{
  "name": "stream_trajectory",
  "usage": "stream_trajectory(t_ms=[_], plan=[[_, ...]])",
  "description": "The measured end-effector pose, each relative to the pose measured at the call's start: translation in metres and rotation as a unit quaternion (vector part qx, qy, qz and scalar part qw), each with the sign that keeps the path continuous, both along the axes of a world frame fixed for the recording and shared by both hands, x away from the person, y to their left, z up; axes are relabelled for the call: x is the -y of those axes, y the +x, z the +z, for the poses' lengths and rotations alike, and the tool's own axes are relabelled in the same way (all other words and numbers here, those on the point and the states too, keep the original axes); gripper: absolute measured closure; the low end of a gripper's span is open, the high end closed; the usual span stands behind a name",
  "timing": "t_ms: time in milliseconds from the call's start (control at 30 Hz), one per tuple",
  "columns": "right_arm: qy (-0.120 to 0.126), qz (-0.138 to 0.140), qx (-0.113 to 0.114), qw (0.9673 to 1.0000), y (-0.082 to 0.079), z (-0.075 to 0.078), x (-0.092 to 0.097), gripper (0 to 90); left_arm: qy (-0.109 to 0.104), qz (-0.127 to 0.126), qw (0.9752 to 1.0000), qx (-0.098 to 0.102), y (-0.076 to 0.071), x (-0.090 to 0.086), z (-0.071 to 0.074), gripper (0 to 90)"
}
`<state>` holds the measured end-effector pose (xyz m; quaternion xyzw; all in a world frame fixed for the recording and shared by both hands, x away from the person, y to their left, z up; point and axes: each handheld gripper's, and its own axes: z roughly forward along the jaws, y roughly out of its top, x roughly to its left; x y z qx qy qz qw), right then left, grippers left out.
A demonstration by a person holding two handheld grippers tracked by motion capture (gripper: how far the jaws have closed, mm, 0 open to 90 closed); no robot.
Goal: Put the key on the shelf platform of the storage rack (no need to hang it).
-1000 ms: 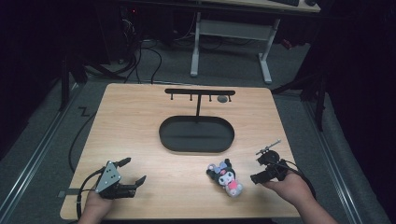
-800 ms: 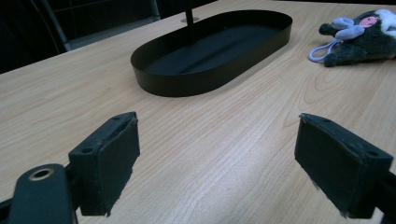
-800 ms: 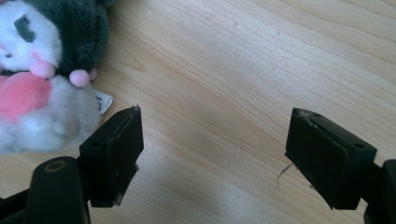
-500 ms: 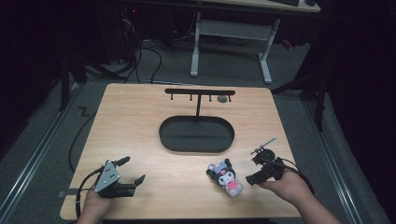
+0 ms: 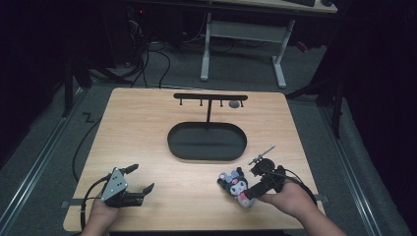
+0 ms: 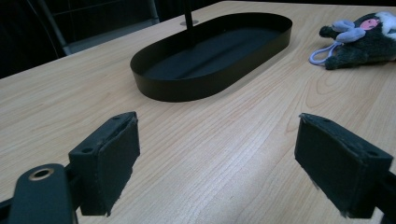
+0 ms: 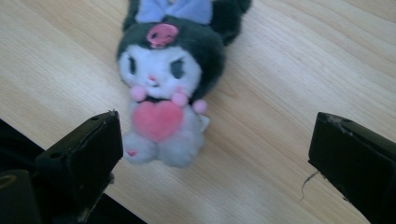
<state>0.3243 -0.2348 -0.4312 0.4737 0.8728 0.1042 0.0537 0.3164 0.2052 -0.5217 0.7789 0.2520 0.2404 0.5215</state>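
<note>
1. One plush toy (image 5: 236,186) lies on the table (image 5: 147,128) at five o'clock of the single black oval tray (image 5: 206,142).
2. Right gripper (image 5: 248,189) – jaws just opened wide, the toy loose between them.
3. Left gripper (image 5: 140,179) – at seven o'clock of the tray, spread apart and empty.

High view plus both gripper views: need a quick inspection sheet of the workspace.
Surface: wooden table, no spills or marks seen.
Job's things: plush toy lies on the table near the front edge, right of centre, loop at its head end. Black oval tray at centre, nothing in it, with a hook stand rising from its far side.
Clutter: nothing seen.
Grippers: left gripper open, jaws apart over bare wood. Right gripper open, jaws have just been opening, plush ahead of them, pads not pressing it.
Cables: a cable trails off the left edge.
Surroundings: dark room, grey floor, desk frame behind.
</note>
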Motion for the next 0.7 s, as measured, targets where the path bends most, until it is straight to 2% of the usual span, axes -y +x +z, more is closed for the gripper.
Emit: stream_trajectory(t_ms=[233, 267, 333, 367, 400, 533, 567, 700], plan=[[0.001, 0.015, -0.005, 0.9999, -0.002, -0.011, -0.010, 5.5, 0.001, 0.002, 1.0000, 0.000, 0.000, -0.001, 0.000, 14.5], [0.004, 0.007, -0.009, 0.9999, -0.003, -0.013, -0.011, 6.2, 0.002, 0.002, 1.0000, 0.000, 0.000, -0.001, 0.000, 14.5], [0.002, 0.008, -0.013, 0.9999, -0.003, -0.017, -0.013, 8.0, 0.003, 0.002, 1.0000, 0.001, 0.000, -0.001, 0.000, 14.5], [0.001, 0.018, -0.012, 0.9998, -0.003, -0.020, -0.014, 8.5, 0.004, 0.001, 1.0000, 0.000, 0.000, -0.001, 0.000, 14.5], [0.001, 0.013, -0.018, 0.9998, -0.004, -0.022, -0.016, 9.3, 0.003, 0.002, 1.0000, 0.000, 0.000, -0.002, 0.000, 14.5], [-0.001, 0.023, -0.027, 0.9994, -0.007, -0.032, -0.020, 13.3, 0.000, 0.004, 1.0000, -0.001, 0.000, -0.003, 0.000, 14.5], [-0.004, 0.017, -0.033, 0.9993, -0.008, -0.034, -0.022, 14.0, 0.000, 0.004, 1.0000, -0.001, 0.000, -0.003, 0.000, 14.5], [-0.006, 0.020, -0.040, 0.9990, -0.009, -0.043, -0.023, 16.8, 0.004, 0.002, 1.0000, -0.002, 0.000, -0.002, -0.001, 14.5]])
